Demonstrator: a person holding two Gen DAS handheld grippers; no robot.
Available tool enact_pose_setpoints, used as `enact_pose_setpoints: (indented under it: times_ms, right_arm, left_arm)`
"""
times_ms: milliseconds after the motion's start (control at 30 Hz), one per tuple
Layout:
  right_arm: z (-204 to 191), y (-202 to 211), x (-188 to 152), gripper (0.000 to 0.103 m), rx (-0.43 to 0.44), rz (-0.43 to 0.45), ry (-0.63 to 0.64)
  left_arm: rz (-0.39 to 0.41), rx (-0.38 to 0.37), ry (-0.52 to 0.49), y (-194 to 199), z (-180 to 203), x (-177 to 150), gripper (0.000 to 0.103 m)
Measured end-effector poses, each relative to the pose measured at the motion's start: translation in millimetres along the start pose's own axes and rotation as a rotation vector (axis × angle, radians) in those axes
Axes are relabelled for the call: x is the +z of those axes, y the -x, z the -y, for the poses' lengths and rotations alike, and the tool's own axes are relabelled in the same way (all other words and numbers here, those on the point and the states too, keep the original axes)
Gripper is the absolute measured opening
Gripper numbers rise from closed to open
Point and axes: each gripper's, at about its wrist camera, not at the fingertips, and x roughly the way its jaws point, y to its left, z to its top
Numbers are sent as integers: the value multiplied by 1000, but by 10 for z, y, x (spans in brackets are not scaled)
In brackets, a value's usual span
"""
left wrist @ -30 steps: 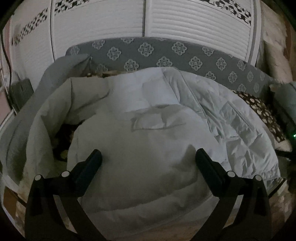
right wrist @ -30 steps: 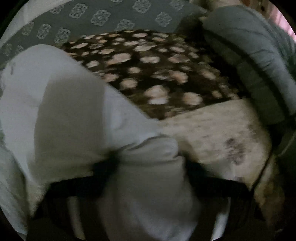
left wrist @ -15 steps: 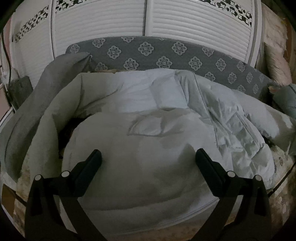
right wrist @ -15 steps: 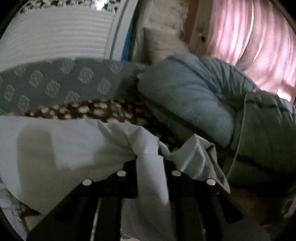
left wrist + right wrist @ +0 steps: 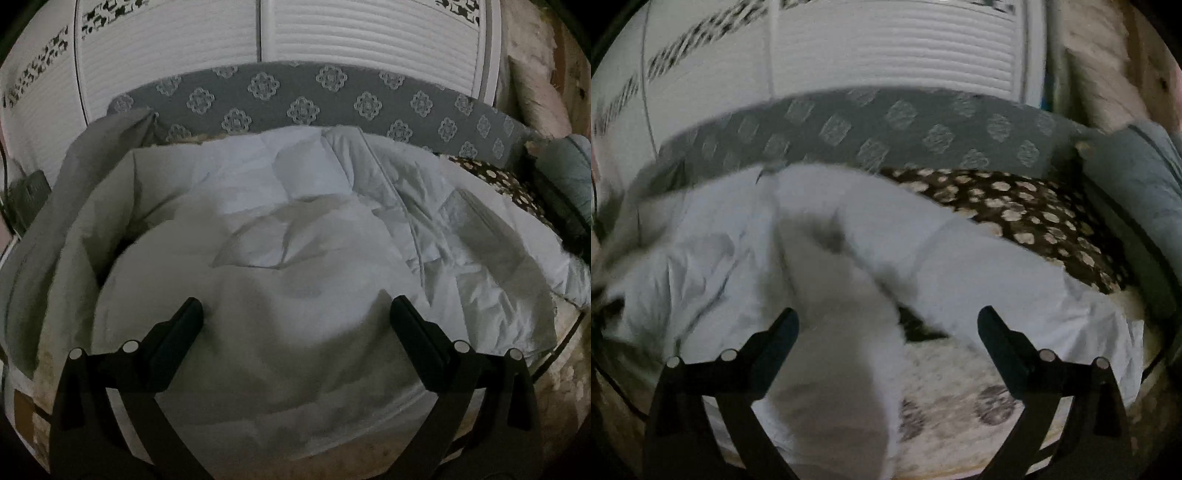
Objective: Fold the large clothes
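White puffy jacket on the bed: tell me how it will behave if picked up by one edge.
The white puffy jacket creases and mounds softly, so it will probably drape floppily. Its padded bulk suggests it is light for its size. The smooth shell may slip between pads.

left gripper [image 5: 295,317] jaws wide apart | above white padded jacket [image 5: 280,280] | patterned headboard [image 5: 295,96] behind

We see a white puffer jacket [image 5: 295,229] with a pale grey lining, lying before a grey headboard [image 5: 295,99] patterned with lighter floral medallions. Our grippers' fingers [image 5: 177,332] are black. A brown blanket [image 5: 1034,218] carries cream spots; the louvred doors [image 5: 369,33] are white.
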Motion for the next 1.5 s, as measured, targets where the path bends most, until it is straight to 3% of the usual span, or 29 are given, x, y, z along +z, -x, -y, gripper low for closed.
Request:
enact_pose_setpoints:
  times_ms: [33,100,133,233,367,633,733,800,867,933,967,1000,1033,1067,1100,1200,1267,1300,1333,1367,1500]
  right_arm:
    - [-71,-77,-51,97,-7,-15,13]
    - [-112,-191,-129,97,-15,-40,28]
    - [-142,-236,-174,97,-19,-54,39]
    - [-160,-376,-313,97,-19,-108,64]
    - [-167,-263,-369,97,-24,-115,22]
    - [104,-35,-244,97,-39,-64,-66]
    - [192,24,-222,97,-7,-74,-124]
    - [206,15,-234,97,27,-100,-154]
    - [158,-33,-289,97,40,-135,-140]
    - [98,-116,-360,97,31,-171,-105]
    - [86,-152,-392,97,24,-188,-97]
    - [94,-214,-436,97,16,-214,-95]
    - [118,-278,-484,97,13,-242,-105]
    - [137,-327,-520,97,21,-264,-118]
    - [162,-403,-572,97,42,-301,-142]
    - [145,-570,-678,95,110,-388,-188]
    - [31,-587,-686,47,194,-408,-163]
    - [-13,-561,-667,39,199,-405,-143]
    - [-43,-530,-643,23,198,-396,-127]
    - [-69,-463,-594,14,202,-377,-112]
    - [73,-119,-422,8,157,-259,-165]
  left_arm:
    - [-1,-11,-10,-38,11,-2,85]
    - [-39,7,-75,-171,48,0,13]
    - [-55,19,-74,-223,15,1,1]
    - [-91,37,-12,-297,-191,-31,0]
    - [-113,91,64,-207,-557,-65,0]
    - [-157,169,0,257,-778,-207,0]
    - [-227,231,-36,353,-854,-447,0]
    - [-311,221,13,275,-1017,-555,0]
    - [-299,204,85,263,-1126,-529,0]
    - [-222,193,82,311,-1042,-419,0]
    - [-183,205,60,342,-963,-373,3]
    - [-140,217,31,363,-856,-313,38]
    - [-108,220,13,365,-769,-267,64]
    - [-80,224,4,355,-700,-244,100]
    - [-54,228,-11,292,-597,-214,100]
    - [-102,220,-58,38,-466,-205,100]
    - [-134,231,-56,-149,-403,-236,100]
    - [-141,229,-55,-182,-410,-280,100]
    - [-154,229,-67,-229,-382,-318,100]
    - [-157,237,-88,-248,-350,-340,100]
    - [-146,217,-85,-202,-338,-339,100]
